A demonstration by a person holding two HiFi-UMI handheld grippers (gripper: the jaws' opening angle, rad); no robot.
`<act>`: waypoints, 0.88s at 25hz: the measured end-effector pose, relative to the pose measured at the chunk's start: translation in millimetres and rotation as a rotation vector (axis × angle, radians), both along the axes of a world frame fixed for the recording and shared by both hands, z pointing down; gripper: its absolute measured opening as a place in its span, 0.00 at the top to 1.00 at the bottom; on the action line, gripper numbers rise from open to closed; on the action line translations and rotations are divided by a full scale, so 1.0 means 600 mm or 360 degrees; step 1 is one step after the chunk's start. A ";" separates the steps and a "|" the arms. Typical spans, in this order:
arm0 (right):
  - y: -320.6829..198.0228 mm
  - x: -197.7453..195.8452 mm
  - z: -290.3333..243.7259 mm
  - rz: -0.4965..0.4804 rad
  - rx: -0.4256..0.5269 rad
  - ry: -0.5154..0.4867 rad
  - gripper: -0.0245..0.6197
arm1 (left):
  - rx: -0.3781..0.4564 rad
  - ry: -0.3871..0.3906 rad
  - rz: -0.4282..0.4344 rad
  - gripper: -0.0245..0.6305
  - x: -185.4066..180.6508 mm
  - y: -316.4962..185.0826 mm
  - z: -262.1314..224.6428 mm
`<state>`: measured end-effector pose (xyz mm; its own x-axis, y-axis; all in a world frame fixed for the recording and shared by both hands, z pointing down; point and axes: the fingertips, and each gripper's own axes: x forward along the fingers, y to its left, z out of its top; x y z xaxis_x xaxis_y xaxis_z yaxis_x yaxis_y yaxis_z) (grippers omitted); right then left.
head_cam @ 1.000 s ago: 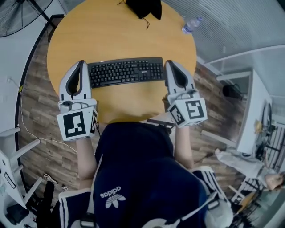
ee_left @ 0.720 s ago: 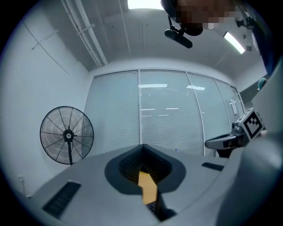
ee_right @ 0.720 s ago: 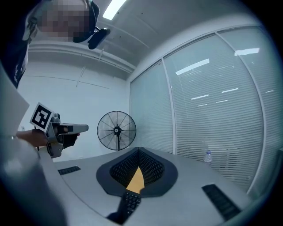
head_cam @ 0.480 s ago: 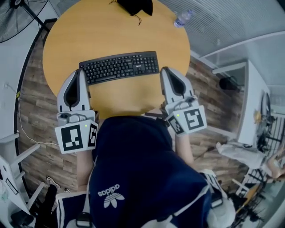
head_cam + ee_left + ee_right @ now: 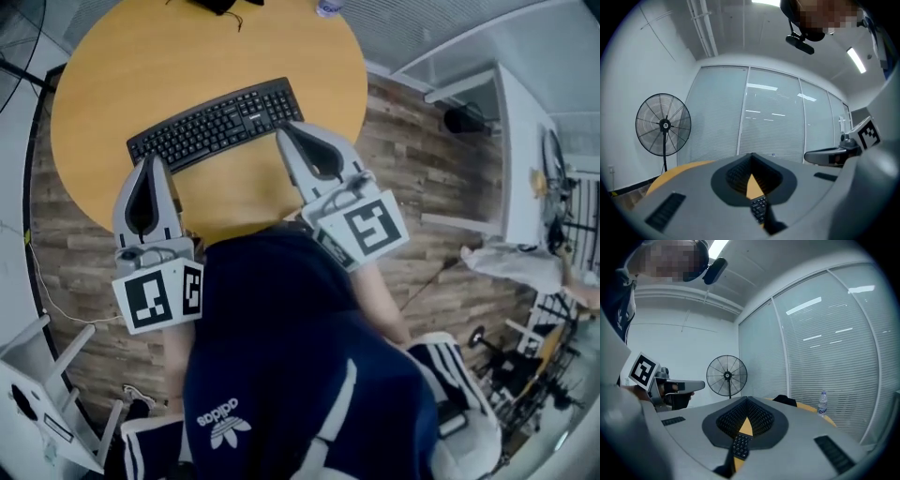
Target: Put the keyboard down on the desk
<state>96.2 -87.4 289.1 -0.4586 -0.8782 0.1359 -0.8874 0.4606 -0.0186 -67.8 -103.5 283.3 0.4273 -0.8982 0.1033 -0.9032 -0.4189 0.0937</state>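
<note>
The black keyboard (image 5: 214,123) lies flat on the round orange table (image 5: 103,66), slanted in the head view. My left gripper (image 5: 152,159) is shut and empty, just on the near side of the keyboard's left end. My right gripper (image 5: 283,127) is shut and empty too, its tip close to the keyboard's right near corner. Neither grips it. In the left gripper view the jaws (image 5: 751,154) are closed, and a strip of keys (image 5: 759,209) shows through the gap below. The right gripper view shows the same: jaws (image 5: 746,399) closed, keys (image 5: 739,446) behind.
A black object (image 5: 220,5) and a water bottle (image 5: 822,402) sit at the table's far edge. A standing fan (image 5: 663,124) is beyond the table. A white desk (image 5: 525,141) stands at the right, a white frame (image 5: 37,394) at the lower left on the wooden floor.
Both grippers have drawn back from the keyboard's two ends toward the person. The keyboard stays flat on the table. The head view has swung, so the table sits higher and to the left.
</note>
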 end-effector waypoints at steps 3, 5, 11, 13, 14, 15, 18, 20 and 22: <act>0.001 -0.003 0.010 -0.0006 -0.0028 -0.0001 0.95 | 0.0040 -0.0024 0.0022 0.96 0.011 -0.011 -0.009; -0.002 -0.014 0.011 -0.0030 -0.0026 0.0008 0.95 | 0.0065 -0.0037 0.0018 0.96 0.009 -0.018 -0.014; -0.002 -0.045 0.014 -0.0113 -0.0035 0.0012 0.95 | 0.0061 -0.0031 0.0006 0.96 0.007 -0.004 -0.004; -0.004 -0.052 0.014 -0.0130 -0.0032 0.0017 0.95 | 0.0054 -0.0034 0.0006 0.96 0.006 -0.003 0.002; -0.004 -0.055 0.013 -0.0135 -0.0029 0.0013 0.95 | 0.0053 -0.0036 0.0003 0.96 0.005 -0.004 0.004; -0.003 -0.058 0.011 -0.0140 -0.0026 0.0006 0.95 | 0.0057 -0.0037 -0.0002 0.96 0.003 -0.005 0.004; -0.002 -0.067 0.009 -0.0153 -0.0024 -0.0006 0.95 | 0.0074 -0.0022 -0.0025 0.96 -0.005 -0.005 -0.001; -0.002 -0.072 0.008 -0.0154 -0.0025 0.0001 0.95 | 0.0074 -0.0006 -0.0037 0.96 -0.010 -0.003 -0.003; -0.005 -0.073 0.008 -0.0147 -0.0026 -0.0003 0.96 | 0.0067 0.0003 -0.0041 0.96 -0.011 -0.004 -0.003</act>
<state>52.3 -90.2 293.9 -0.5381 -0.8296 0.1489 -0.8410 0.5403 -0.0283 -74.5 -105.8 281.6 0.4041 -0.9124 0.0644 -0.9136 -0.3991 0.0778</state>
